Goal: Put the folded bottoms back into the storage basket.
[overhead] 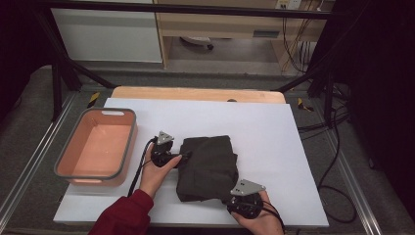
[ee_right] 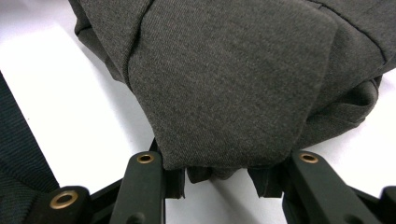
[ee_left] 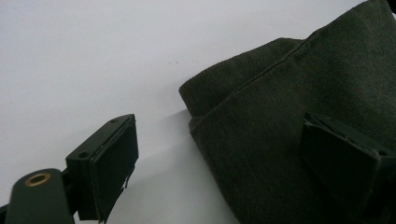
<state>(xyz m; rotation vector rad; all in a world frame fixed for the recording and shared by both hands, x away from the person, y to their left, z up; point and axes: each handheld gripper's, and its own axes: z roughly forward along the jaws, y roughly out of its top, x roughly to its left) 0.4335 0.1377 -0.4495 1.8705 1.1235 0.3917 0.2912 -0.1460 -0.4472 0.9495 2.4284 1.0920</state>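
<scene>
The folded dark grey cloth (overhead: 208,166) lies in the middle of the white table (overhead: 274,142); it looks soft, light and floppy (best held by its thick edges); the right hand-held gripper (ee_right: 223,179) seems to pinch its near edge; the left hand-held gripper (ee_left: 219,161) is spread wide at its side edge.

High view overhead; gripper views close on cloth (overhead: 208,166).

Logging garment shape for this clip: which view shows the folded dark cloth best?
The high view: the whole folded dark cloth lies on the white table, outline complete. The left gripper view gives one corner and a seam; the right gripper view gives a close-up of a bunched end between the tongs.
</scene>
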